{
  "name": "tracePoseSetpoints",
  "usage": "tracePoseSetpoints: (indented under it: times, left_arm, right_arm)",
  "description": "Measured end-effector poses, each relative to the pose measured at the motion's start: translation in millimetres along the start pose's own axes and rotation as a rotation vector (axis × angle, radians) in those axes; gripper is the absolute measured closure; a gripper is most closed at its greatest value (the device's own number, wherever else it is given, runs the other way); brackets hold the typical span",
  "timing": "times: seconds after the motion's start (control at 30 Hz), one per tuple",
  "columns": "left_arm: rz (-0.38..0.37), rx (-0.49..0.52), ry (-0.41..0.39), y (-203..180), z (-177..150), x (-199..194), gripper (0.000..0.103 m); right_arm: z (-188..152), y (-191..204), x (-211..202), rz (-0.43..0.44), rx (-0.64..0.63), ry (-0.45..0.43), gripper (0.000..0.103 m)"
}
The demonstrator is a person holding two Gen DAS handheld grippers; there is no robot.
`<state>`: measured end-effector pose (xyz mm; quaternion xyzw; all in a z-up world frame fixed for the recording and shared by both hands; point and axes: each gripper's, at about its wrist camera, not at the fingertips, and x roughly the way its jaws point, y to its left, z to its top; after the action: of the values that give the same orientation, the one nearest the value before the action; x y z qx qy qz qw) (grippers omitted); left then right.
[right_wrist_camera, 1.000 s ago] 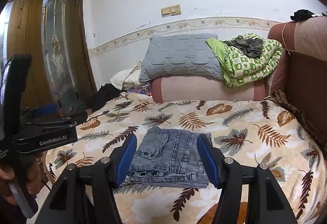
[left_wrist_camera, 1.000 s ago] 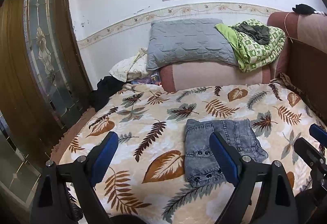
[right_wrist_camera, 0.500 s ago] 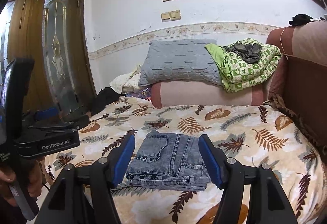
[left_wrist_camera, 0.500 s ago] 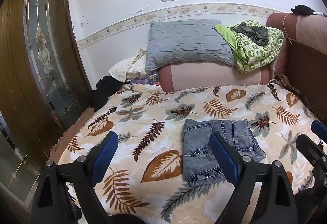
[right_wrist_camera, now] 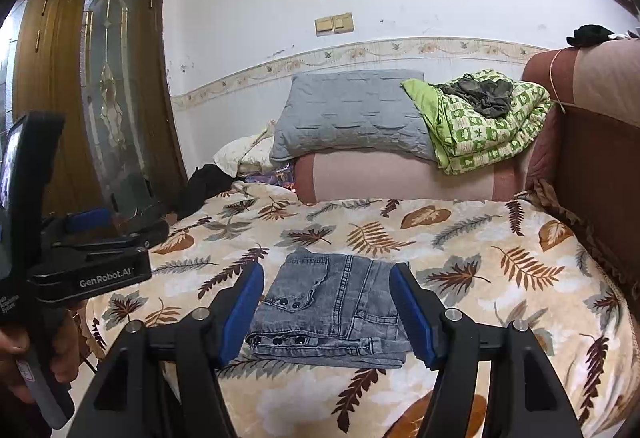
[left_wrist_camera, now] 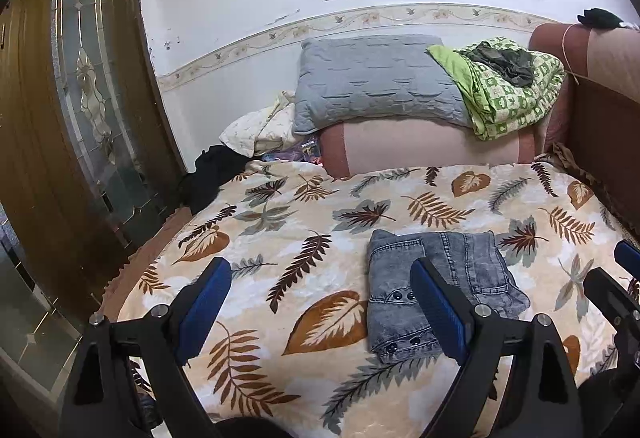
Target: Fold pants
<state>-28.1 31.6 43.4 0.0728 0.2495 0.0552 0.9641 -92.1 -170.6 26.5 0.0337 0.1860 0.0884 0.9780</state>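
Already the pants (right_wrist_camera: 328, 312) are lying folded on the bed (right_wrist_camera: 500, 270), just ahead of the right tool (right_wrist_camera: 326, 312), whose fingers are standing spread and empty. Beside it, the left tool (left_wrist_camera: 320, 308) is gaping wide, holding nothing. Nudging the bundle could be undoing the fold.

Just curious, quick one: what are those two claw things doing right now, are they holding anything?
Left gripper: open, holding nothing.
Right gripper: open, empty; the folded jeans lie on the bed beyond it.
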Motion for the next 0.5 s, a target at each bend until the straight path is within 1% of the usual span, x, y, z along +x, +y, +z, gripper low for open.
tracePoseSetpoints:
  times: [0.17, 0.5]
  left_arm:
    - [0.008, -0.007, 0.007, 3.3, -2.0, 2.7, 0.012]
    - [0.019, -0.021, 0.008, 6.9, -3.7, 4.6, 0.012]
  right_arm:
    - [-2.9, 0.3, 4.7, -0.007, 0.007, 0.023, 0.034]
    - [0.7, -0.3, 2.0, -0.003, 0.023, 0.009, 0.034]
